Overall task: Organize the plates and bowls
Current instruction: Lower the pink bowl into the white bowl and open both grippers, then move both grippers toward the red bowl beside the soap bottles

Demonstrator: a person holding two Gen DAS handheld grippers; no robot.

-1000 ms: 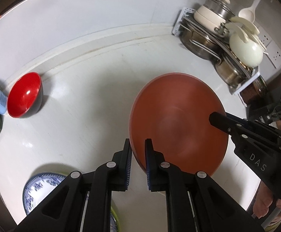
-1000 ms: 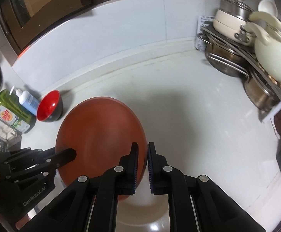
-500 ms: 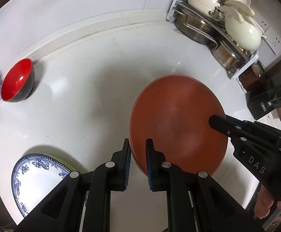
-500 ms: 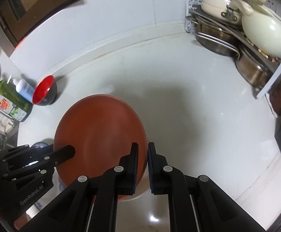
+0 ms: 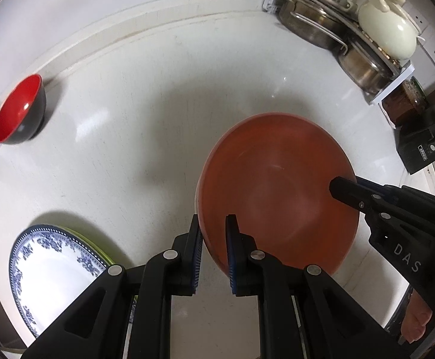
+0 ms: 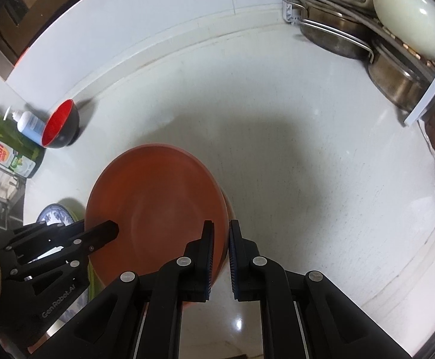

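A large orange bowl (image 5: 277, 191) hangs low over the white counter, gripped on both sides. My left gripper (image 5: 213, 227) is shut on its left rim. On the opposite rim my right gripper (image 6: 221, 233) is shut, and it also shows in the left wrist view as the right gripper (image 5: 341, 188). The same orange bowl (image 6: 157, 206) fills the lower left of the right wrist view, with the left gripper (image 6: 109, 232) clamped on its far edge. A red bowl with a black outside (image 5: 18, 110) stands at the far left. A blue-patterned plate (image 5: 56, 272) lies on a green plate at the lower left.
A rack of steel pots (image 5: 316, 21) with a cream pot (image 5: 387, 30) stands at the back right corner. Soap bottles (image 6: 17, 137) sit beside the red bowl (image 6: 60, 124). A black box (image 5: 423, 143) is at the right edge. White counter (image 5: 157, 119) spreads between them.
Both grippers have sunk toward the counter with the orange bowl, tilting further down. The blue-patterned plate has come more fully into view at the lower left.
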